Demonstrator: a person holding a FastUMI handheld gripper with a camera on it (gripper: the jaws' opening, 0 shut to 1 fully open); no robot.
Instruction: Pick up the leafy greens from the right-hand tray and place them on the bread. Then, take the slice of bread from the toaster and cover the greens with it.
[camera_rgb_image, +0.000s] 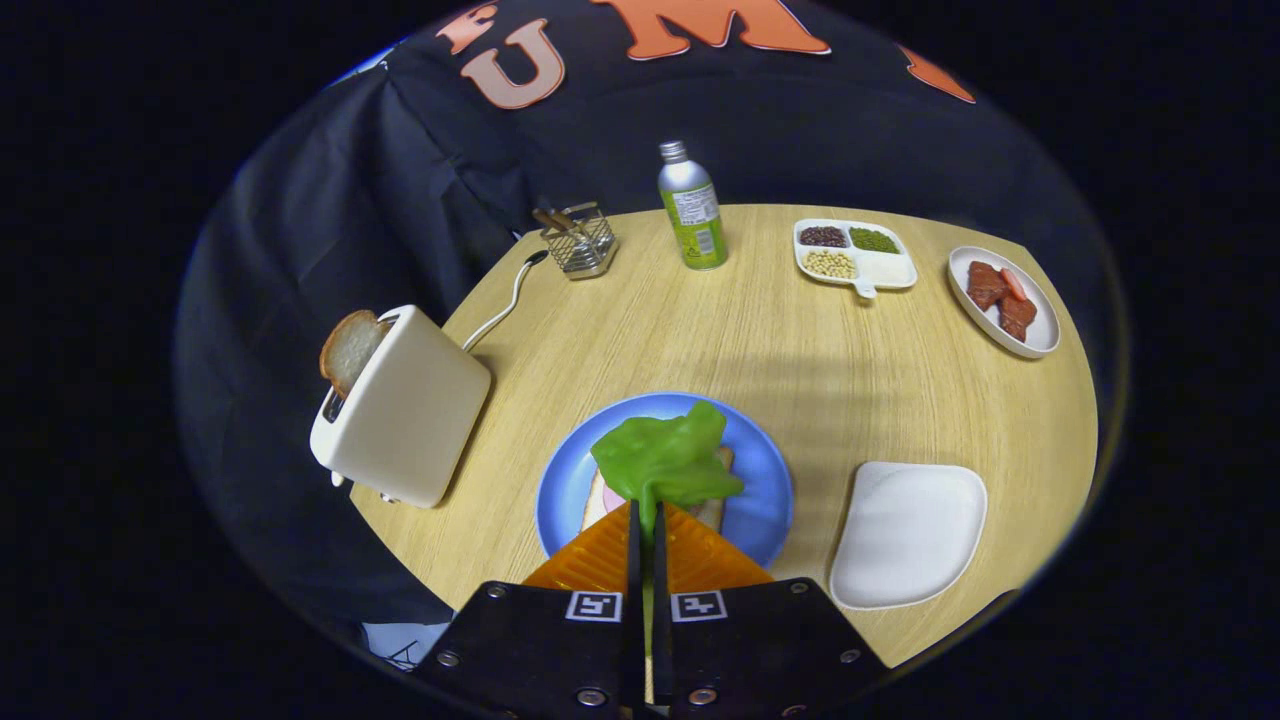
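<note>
Now, with my gripper (646, 520) pinching the leafy greens (668, 460), I should lower them squarely onto the bread (712, 510) at twelve o'clock.

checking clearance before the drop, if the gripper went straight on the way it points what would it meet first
Probably the slice of bread on the round blue plate, under the green leafy sheet the gripper fingers are shut on. Depth is unclear.

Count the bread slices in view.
2: one bread slice standing in the toaster; one on the blue plate, mostly hidden under the leafy greens. More could be hidden.
</note>
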